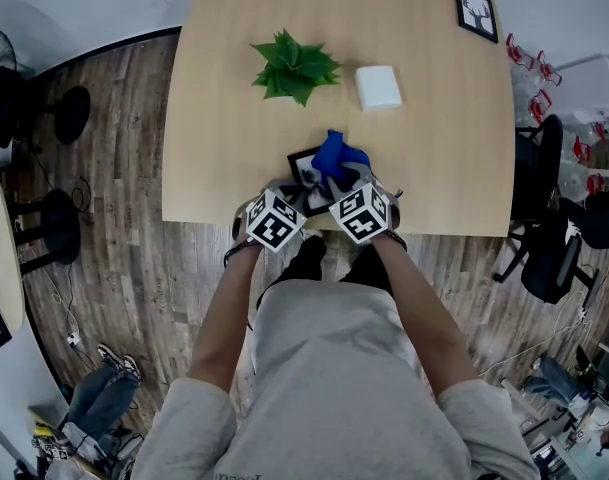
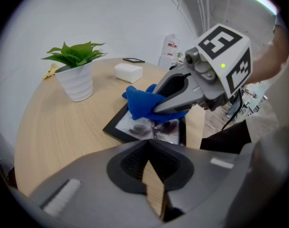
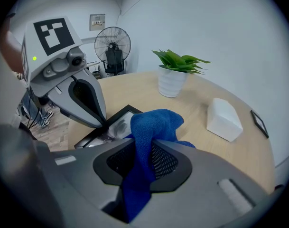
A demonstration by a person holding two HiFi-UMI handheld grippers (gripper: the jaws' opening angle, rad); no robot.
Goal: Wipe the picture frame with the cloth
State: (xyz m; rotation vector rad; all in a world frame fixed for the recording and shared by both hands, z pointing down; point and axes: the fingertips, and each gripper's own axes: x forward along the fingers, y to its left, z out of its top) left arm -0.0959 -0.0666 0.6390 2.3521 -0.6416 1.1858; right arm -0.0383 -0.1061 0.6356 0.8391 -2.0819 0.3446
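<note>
The right claw (image 3: 145, 148) grips the blue cloth (image 3: 153, 122), which rests on the picture frame (image 3: 116, 125) lying flat at the counter's (image 1: 424, 168) near edge. The left claw (image 2: 149, 151) is closed and empty, its tips at the frame's border.

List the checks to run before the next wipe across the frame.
1. Cloth held in the right gripper: ok, jaws shut on it.
2. Cloth on the picture frame: ok, it lies over the far end.
3. Left gripper steadying the frame: cannot tell; its tips sit at the near edge, jaws nearly together.
4. Frame flat on the table: ok.
5. Plant and white box out of the way: ok, both stand farther back.
</note>
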